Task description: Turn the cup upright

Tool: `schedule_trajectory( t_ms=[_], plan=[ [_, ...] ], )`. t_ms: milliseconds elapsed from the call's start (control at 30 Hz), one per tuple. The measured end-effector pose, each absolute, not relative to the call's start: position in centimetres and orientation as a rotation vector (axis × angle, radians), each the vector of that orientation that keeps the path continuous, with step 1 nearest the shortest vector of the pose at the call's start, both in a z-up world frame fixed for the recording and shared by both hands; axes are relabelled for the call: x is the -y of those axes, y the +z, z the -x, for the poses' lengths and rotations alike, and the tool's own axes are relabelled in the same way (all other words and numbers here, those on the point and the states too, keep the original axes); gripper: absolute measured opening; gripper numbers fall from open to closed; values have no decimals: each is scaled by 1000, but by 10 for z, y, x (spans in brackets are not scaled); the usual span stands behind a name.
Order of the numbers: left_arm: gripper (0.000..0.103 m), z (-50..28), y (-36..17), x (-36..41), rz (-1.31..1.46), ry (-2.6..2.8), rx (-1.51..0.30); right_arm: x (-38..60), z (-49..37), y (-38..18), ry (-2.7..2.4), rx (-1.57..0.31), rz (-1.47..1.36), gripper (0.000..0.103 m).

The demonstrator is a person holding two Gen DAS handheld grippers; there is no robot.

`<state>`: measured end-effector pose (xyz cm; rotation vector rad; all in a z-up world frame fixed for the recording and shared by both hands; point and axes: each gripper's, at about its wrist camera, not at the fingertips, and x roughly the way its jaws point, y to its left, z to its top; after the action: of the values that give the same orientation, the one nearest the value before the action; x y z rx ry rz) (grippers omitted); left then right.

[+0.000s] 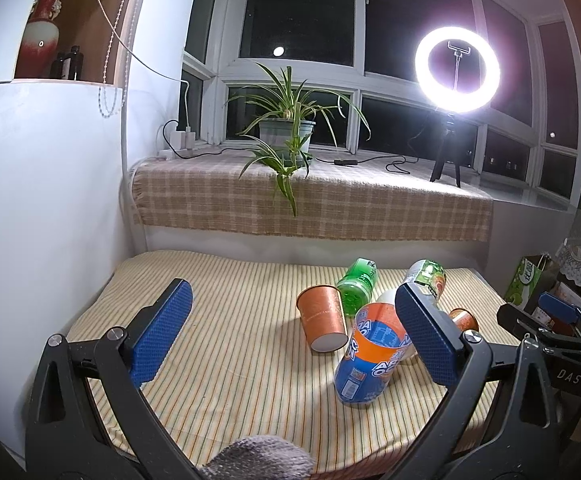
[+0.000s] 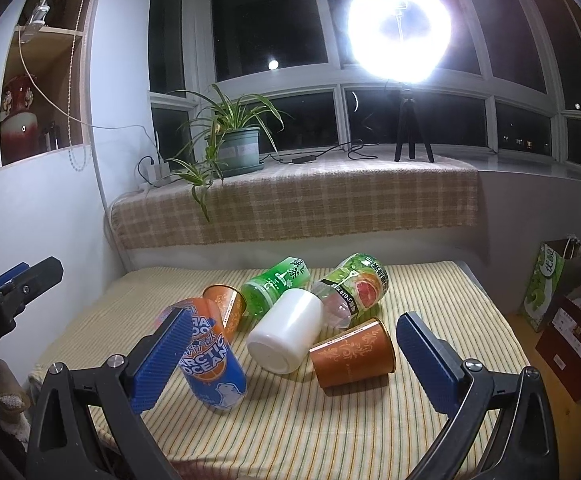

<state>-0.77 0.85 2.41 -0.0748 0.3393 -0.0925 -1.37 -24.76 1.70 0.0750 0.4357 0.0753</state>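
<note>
Several cups and bottles lie on a striped cloth (image 1: 218,344). An orange paper cup (image 1: 322,320) lies on its side, also seen in the right wrist view (image 2: 226,304). A second orange cup (image 2: 354,354) lies on its side by a white cup (image 2: 286,330). A blue and orange Arctic Ocean cup (image 2: 210,356) stands tilted; it also shows in the left wrist view (image 1: 370,356). My left gripper (image 1: 290,332) is open, above the cloth, with the first orange cup between its fingers' span. My right gripper (image 2: 290,356) is open, spanning the white cup and second orange cup.
A green bottle (image 2: 276,284) and a grapefruit-label bottle (image 2: 354,286) lie behind the cups. A checked sill (image 2: 290,204) holds a potted plant (image 2: 234,140) and a ring light (image 2: 400,28). A white wall (image 1: 50,200) is left. Boxes (image 2: 562,320) stand right.
</note>
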Motion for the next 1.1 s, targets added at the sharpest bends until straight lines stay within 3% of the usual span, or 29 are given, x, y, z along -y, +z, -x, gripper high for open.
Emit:
schedule_trajectory(
  t_ms=[1100],
  plan=[
    [103, 7, 24, -11, 75, -90, -339, 248, 6, 11, 80, -452, -78, 103]
  ],
)
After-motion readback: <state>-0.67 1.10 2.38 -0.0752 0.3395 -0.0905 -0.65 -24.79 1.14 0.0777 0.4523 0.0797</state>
